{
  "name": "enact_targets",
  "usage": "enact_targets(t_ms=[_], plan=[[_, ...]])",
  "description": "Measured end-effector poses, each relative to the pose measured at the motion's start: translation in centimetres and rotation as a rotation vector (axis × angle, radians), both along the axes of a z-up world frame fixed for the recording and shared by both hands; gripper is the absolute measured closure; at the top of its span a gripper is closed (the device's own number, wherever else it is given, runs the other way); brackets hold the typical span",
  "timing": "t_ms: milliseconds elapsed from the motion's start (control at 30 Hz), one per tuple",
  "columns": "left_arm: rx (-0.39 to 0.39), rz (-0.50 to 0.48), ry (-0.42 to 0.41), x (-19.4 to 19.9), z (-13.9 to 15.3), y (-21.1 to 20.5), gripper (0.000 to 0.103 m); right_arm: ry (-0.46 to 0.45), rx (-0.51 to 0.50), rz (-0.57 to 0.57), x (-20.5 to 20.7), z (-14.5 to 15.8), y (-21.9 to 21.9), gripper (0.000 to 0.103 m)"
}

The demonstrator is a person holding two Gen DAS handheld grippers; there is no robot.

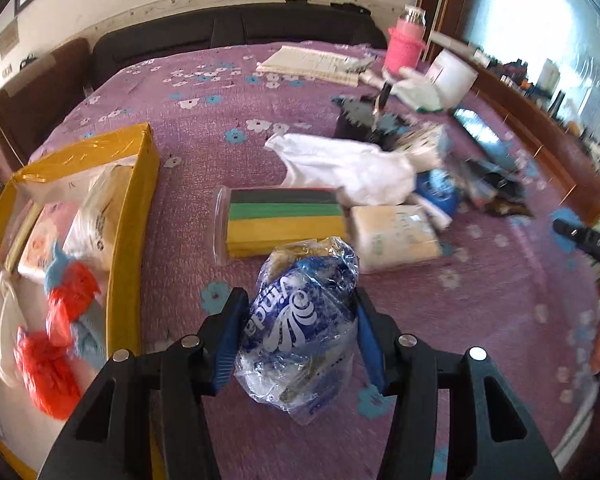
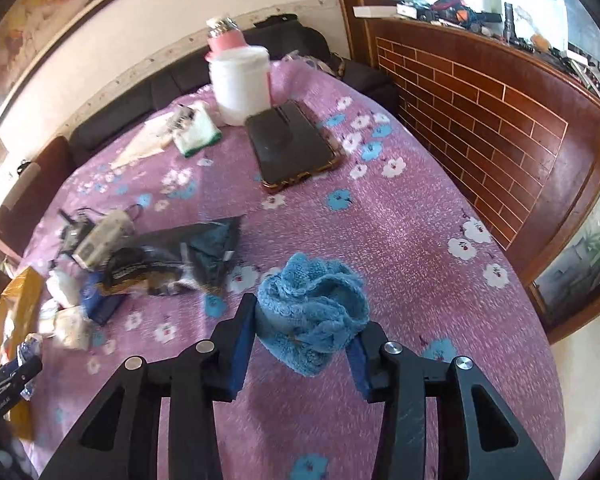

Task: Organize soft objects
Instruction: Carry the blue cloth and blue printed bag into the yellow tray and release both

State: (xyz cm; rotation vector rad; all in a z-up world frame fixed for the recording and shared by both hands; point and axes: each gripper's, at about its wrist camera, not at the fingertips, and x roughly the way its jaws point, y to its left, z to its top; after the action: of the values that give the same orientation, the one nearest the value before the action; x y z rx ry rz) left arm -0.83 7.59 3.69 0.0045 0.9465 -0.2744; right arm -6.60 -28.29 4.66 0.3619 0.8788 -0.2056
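My left gripper is shut on a blue and clear tissue pack and holds it above the purple flowered cloth, just right of the yellow box. The box holds red and blue soft items and white bags. My right gripper is shut on a blue knitted cloth and holds it above the cloth. A white cloth, a striped pack and a beige tissue pack lie in the middle.
A pink bottle, a white jar, a dark tablet, a notebook and a pile of dark bags and gadgets lie on the table. A wood-panelled wall runs along the right.
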Motion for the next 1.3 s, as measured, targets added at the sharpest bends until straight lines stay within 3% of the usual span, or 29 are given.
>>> enact_targets(t_ms=[233,400,633,833,1100,1300], plan=[[-0.154,0.013,-0.019,-3.7,2.4,2.4,0.051,-0.054,0.042,0.075,-1.5,2.7,2.8,0.058],[-0.219,0.091,-0.038,-6.6,3.6,7.0,0.051,-0.073,0.052,0.169,-1.7,4.0,6.7,0.058],[-0.214,0.288,-0.059,-8.3,3.7,15.5,0.051,-0.071,0.064,0.322,-1.1,4.6,13.3,0.058],[-0.209,0.450,-0.027,-8.5,1.8,21.9,0.051,-0.041,0.071,0.460,0.1,4.4,20.2,0.058],[-0.155,0.527,0.019,-6.3,-0.2,25.9,0.051,-0.013,0.031,0.669,1.0,4.5,31.1,0.057],[-0.098,0.560,0.014,-3.8,-0.3,27.4,0.036,0.018,0.006,0.829,1.0,4.3,39.4,0.057]])
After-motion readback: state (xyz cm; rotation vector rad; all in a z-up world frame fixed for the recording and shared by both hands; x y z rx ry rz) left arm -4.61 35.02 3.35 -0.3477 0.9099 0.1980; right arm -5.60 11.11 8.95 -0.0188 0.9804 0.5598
